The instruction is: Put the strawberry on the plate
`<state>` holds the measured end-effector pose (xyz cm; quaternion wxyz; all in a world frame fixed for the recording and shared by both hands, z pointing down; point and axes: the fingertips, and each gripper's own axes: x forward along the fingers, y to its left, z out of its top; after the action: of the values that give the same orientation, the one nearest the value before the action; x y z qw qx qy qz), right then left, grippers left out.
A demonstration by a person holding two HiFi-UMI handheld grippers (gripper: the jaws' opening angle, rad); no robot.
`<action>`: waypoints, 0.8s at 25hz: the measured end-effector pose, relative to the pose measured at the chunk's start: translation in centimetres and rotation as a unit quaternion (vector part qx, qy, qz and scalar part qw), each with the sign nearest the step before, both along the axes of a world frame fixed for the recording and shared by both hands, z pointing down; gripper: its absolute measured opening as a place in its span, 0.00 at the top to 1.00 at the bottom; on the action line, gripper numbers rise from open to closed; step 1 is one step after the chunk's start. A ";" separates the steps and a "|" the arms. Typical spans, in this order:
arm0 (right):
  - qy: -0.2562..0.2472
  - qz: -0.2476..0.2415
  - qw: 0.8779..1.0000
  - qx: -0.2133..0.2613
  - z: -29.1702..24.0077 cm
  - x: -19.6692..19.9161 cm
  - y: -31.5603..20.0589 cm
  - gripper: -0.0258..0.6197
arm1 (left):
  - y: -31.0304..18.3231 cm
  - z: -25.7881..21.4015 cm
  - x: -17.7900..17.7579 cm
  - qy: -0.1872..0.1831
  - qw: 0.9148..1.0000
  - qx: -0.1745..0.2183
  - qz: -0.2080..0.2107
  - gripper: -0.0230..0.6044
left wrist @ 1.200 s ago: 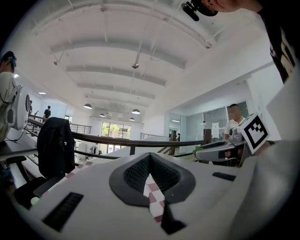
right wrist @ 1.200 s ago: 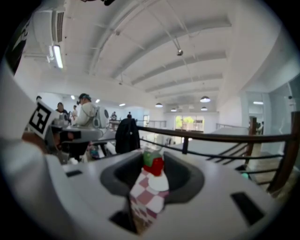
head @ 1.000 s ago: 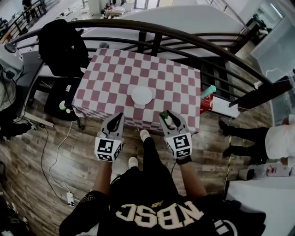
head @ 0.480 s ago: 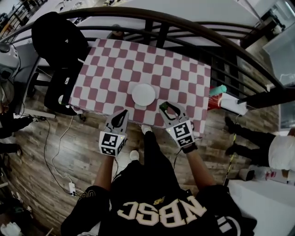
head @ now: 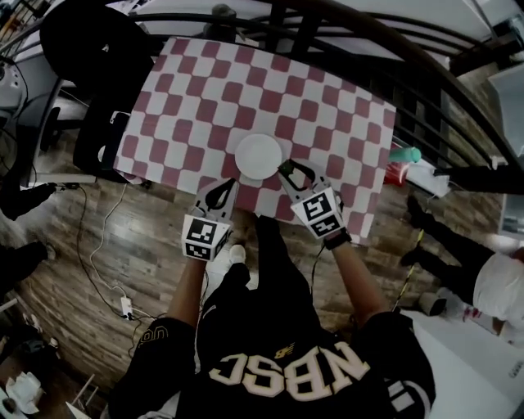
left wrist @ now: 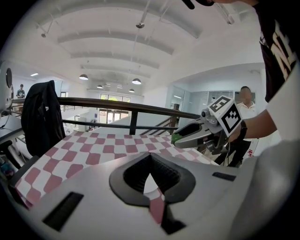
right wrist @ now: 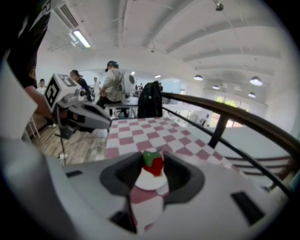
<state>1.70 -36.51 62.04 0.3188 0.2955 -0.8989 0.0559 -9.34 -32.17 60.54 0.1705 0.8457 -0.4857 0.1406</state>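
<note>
Black jacket [head: 82, 41]: draped over a chair at the table's 10 o'clock corner, as seen from the head view
Table [head: 196, 90]: covered by a red-and-white chequered cloth and set on a wood-plank floor [head: 123, 245]
Left gripper [head: 228, 186]: held over the table's near edge, at 7 o'clock from the plate and just short of its rim; its jaws are seen pressed together at the tips with nothing clamped between them, only a sliver of chequered cloth showing through the gap behind
Plate [head: 258, 155]: white and round, resting flat on the cloth near the table's near edge, between the two grippers
Right gripper [head: 286, 169]: angled in from 4 o'clock of the plate, tips at the plate's rim; its jaws are clenched on the strawberry
Strawberry [right wrist: 153, 165]: red with a green cap, pinched at the tips of the right gripper, cap uppermost; the white of the plate is seen directly beneath it in the right gripper view, though contact with the plate cannot be made out
Railing [head: 327, 16]: dark, curved, running past the table's far side from 11 to 3 o'clock
Bystander [head: 495, 286]: partly seen in pale clothing on the floor at the head view's 4 o'clock edge, well apart from the table
</note>
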 end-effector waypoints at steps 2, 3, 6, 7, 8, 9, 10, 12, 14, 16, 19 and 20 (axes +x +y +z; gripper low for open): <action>0.002 -0.009 1.000 -0.006 1.3 -0.6 -0.9 0.73 | -0.8 0.9 0.2 0.001 1.000 -0.005 0.000 0.94; 0.004 -0.013 1.000 -0.010 2.0 -0.9 -1.3 0.73 | -1.1 1.4 0.3 0.001 1.000 -0.008 0.000 0.94; 0.009 -0.020 0.999 -0.031 4.4 -1.9 -1.7 0.73 | -1.5 2.9 0.4 0.003 1.000 -0.023 -0.002 0.94; 0.009 -0.020 0.999 -0.039 5.3 -2.2 -1.9 0.73 | -1.7 3.4 0.5 0.005 1.000 -0.027 -0.003 0.94; 0.009 -0.019 0.999 -0.048 6.2 -2.6 -2.0 0.73 | -1.7 3.9 0.5 0.007 0.999 -0.032 -0.005 0.94; 0.009 -0.019 0.998 -0.057 7.1 -2.9 -1.9 0.73 | -1.7 4.5 0.6 0.008 0.999 -0.039 -0.007 0.94; 0.010 -0.020 0.998 -0.065 8.0 -3.3 -1.8 0.73 | -1.5 5.0 0.6 0.008 0.999 -0.045 -0.008 0.94; 0.016 -0.026 0.996 -0.079 9.7 -4.0 -1.6 0.73 | -1.4 6.0 0.8 0.009 0.998 -0.056 -0.009 0.94; 0.025 -0.033 0.996 -0.084 11.2 -4.5 -1.7 0.73 | -1.6 6.7 0.8 0.011 0.998 -0.062 -0.012 0.94; 0.033 -0.036 0.995 -0.086 12.5 -5.0 -1.9 0.73 | -1.6 7.2 0.7 0.014 0.997 -0.068 -0.020 0.94; 0.043 -0.039 0.995 -0.085 13.7 -5.7 -2.3 0.73 | -1.3 7.9 0.6 0.017 0.997 -0.076 -0.028 0.94; 0.050 -0.040 0.994 -0.086 14.1 -5.8 -2.5 0.73 | -1.2 8.1 0.7 0.017 0.996 -0.077 -0.029 0.94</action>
<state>-4.11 -38.97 76.17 0.3893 0.2334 -0.8849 0.1052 -8.68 -33.40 68.64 0.2473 0.8180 -0.4946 0.1585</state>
